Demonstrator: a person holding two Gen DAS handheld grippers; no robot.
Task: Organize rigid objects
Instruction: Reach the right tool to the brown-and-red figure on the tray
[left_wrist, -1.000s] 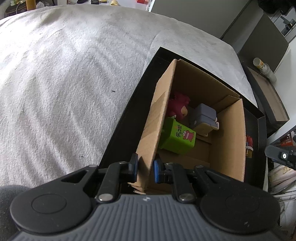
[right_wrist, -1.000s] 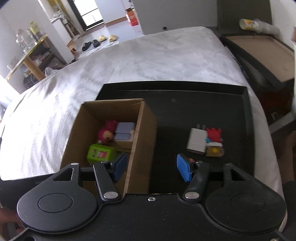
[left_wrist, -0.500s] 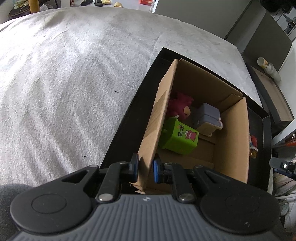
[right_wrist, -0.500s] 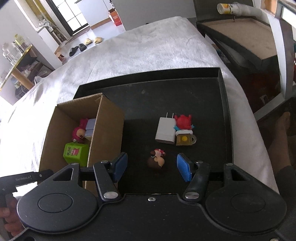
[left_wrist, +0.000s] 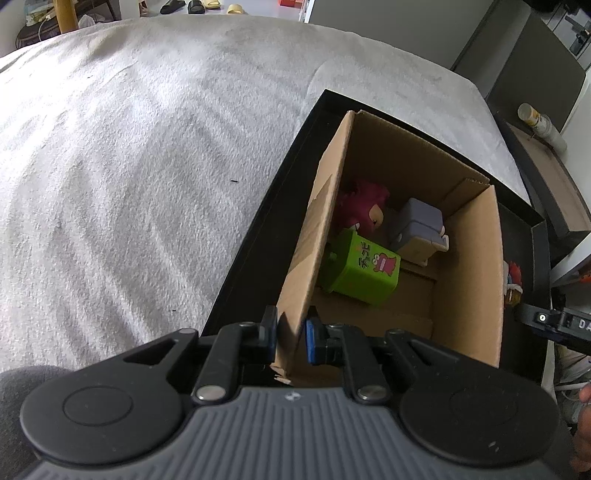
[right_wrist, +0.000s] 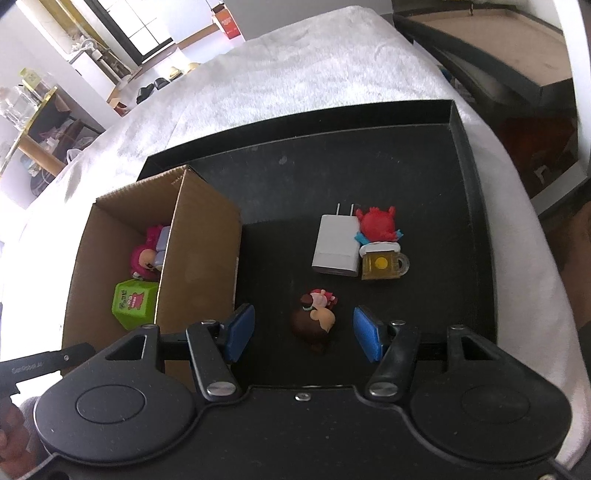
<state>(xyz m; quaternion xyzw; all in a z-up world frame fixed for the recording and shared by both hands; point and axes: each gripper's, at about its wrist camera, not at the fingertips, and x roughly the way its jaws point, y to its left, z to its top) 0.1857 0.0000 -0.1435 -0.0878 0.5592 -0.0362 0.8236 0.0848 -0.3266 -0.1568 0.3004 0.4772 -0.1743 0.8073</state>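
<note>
Since the earlier frame the right gripper (right_wrist: 303, 328) has been lowered; its half-open jaws now flank a glossy brown figurine (right_wrist: 314, 325) (untouched) on the black tray (right_wrist: 369, 155). The left gripper (left_wrist: 290, 338) is kept clamped on the cardboard box (left_wrist: 472, 266) wall.

Matt corrugated cardboard box (left_wrist: 469, 266), fuzzy white cloth (left_wrist: 147, 155)

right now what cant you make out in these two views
- Pink figure and grey block toy, right wrist view: half hidden by the cardboard box wall.
- Red figure, left wrist view: mostly behind the box's far wall; charger and brown-haired figure hidden entirely there.
- Print on the green cube: too small to read.
- Left gripper pads on the box wall: contact partly blocked by the cardboard.
</note>
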